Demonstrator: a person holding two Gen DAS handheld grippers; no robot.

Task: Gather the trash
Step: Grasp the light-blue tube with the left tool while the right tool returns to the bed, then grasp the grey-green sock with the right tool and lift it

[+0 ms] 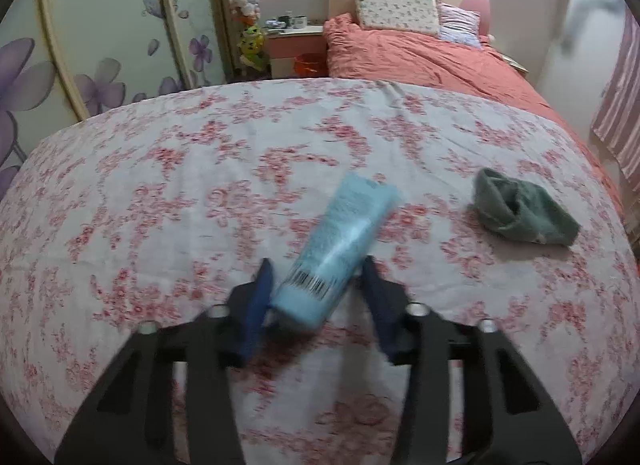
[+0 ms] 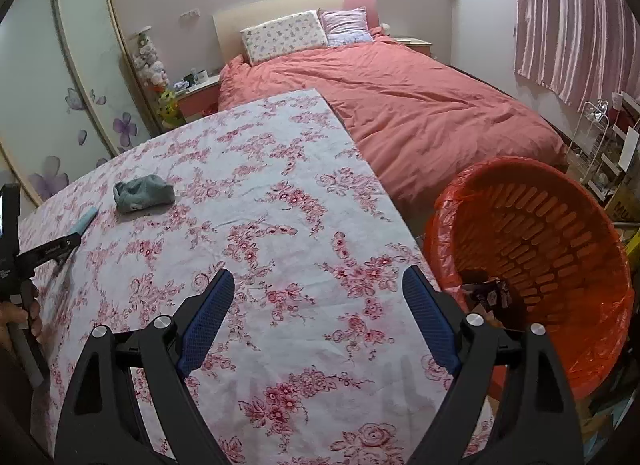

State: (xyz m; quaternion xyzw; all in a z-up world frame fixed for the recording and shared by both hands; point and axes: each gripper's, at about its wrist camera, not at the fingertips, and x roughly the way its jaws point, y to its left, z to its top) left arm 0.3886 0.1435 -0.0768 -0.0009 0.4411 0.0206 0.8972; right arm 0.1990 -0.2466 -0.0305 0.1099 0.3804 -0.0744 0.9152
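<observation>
A light blue tube (image 1: 344, 241) with a barcode lies between the blue pads of my left gripper (image 1: 316, 281), cap end nearest the camera. Both pads rest against its sides, so the gripper is shut on it, just above the floral tablecloth (image 1: 160, 185). The right wrist view shows the tube's flat end (image 2: 86, 219) sticking out past the left gripper (image 2: 52, 249) at the far left. My right gripper (image 2: 318, 289) stands open over the tablecloth (image 2: 280, 185) with nothing between its fingers. An orange basket (image 2: 560, 225) lined with a red bag sits to its right, below the table edge.
A crumpled green cloth (image 1: 520, 213) lies on the table right of the tube. A dark wrapper (image 2: 488, 293) lies inside the basket. A bed with a salmon cover (image 2: 420, 105) stands beyond the table. A person's hand (image 2: 16, 317) holds the left gripper's handle.
</observation>
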